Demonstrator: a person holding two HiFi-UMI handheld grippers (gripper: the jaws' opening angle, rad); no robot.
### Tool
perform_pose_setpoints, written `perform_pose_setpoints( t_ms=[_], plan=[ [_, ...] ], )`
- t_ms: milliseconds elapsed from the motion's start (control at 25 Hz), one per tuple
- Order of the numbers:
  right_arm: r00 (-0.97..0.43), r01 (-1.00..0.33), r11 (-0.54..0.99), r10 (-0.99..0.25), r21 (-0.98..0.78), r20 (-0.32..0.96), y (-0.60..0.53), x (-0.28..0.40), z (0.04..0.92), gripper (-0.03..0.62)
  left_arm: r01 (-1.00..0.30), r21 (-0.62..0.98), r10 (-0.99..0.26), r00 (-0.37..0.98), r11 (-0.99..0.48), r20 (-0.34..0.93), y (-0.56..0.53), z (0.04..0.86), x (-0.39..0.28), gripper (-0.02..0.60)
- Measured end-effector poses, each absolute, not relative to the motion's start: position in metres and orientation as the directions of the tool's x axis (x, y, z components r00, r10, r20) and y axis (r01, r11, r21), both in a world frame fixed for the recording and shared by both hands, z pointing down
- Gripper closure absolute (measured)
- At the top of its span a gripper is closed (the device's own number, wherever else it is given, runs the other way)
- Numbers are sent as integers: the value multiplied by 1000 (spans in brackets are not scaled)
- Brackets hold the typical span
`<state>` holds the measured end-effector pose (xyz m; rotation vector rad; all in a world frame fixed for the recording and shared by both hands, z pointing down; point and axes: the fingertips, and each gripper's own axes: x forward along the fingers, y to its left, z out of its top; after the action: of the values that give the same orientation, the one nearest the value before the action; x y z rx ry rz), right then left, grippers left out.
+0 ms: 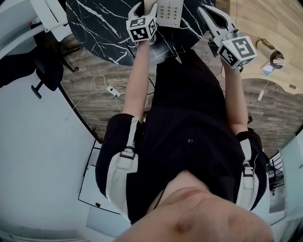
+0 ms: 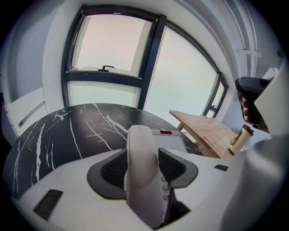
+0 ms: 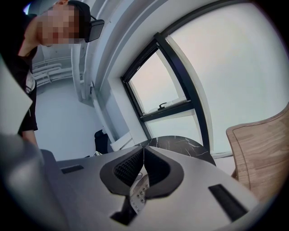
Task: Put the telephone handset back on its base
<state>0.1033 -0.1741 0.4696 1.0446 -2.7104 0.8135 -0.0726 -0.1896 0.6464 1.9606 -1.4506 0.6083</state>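
My left gripper (image 2: pixel 143 168) is shut on the white telephone handset (image 2: pixel 139 176), which stands up between its dark pads. Just beyond it, the white base (image 2: pixel 170 138) with a small red window lies on the black marble table (image 2: pixel 67 131). In the head view the base (image 1: pixel 169 13) sits at the top edge between my left gripper (image 1: pixel 144 7) and my right gripper (image 1: pixel 204 12). My right gripper (image 3: pixel 142 159) has its pads pressed together with nothing between them. Part of the keypad (image 3: pixel 139 193) shows below its jaws.
A light wooden table (image 2: pixel 205 130) stands right of the marble one, with a bottle-like object (image 2: pixel 239 137) on it. On the wood floor lie a white cable and adapter (image 1: pixel 112 90). A dark office chair (image 1: pixel 47 71) stands at the left. Large windows are behind the tables.
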Motion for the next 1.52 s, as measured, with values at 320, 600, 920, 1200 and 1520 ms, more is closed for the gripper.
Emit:
perform_pose_setpoints(
  t_ms=[320, 600, 920, 1200, 1520],
  plan=[
    [-760, -645, 624, -581, -441, 291, -169, 103, 465, 562, -952, 220, -690, 306, -213, 656, -185, 627, -73, 353],
    [-767, -637, 642, -585, -426, 265, -161, 93, 455, 562, -943, 207, -745, 334, -262, 577, -181, 574, -71, 359],
    [-750, -655, 645, -620, -394, 232, -146, 67, 426, 562, -909, 224, -791, 416, -351, 449, -163, 497, -81, 414],
    [-705, -702, 627, -681, -338, 198, -115, 43, 391, 562, -866, 228, -781, 500, -445, 375, -129, 448, -95, 475],
    [-631, -764, 578, -762, -287, 143, -77, 26, 361, 562, -823, 215, -763, 569, -526, 307, -87, 409, -116, 524]
  ],
)
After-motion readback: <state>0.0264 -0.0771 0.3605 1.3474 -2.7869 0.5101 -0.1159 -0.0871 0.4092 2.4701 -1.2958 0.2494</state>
